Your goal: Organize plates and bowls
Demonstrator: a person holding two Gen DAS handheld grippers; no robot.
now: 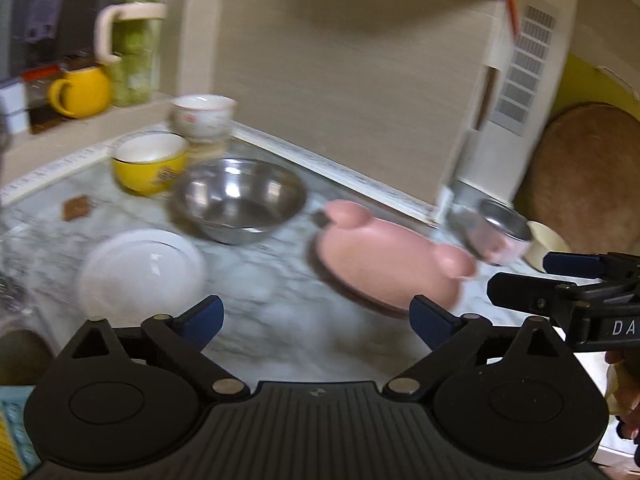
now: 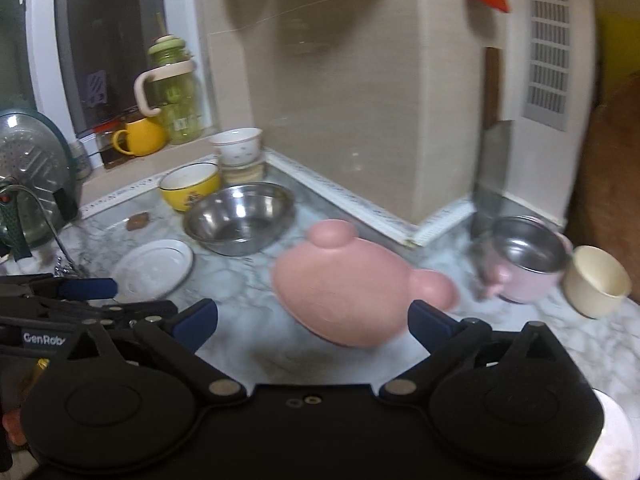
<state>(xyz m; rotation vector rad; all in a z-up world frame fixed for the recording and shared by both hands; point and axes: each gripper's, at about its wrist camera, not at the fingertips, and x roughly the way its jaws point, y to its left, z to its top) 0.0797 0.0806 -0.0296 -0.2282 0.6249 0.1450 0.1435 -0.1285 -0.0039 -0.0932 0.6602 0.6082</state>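
A pink bear-shaped plate lies on the marble counter, ahead of my open, empty left gripper. It also shows in the right wrist view, just ahead of my open, empty right gripper. A white plate lies to the left. A steel bowl, a yellow bowl and a white patterned bowl sit behind. A pink steel-lined bowl and a cream cup stand at right.
A tiled wall corner juts out behind the pink plate. A green bottle and yellow mug stand on the window sill. A faucet and a colander are at left. A round wooden board leans at right.
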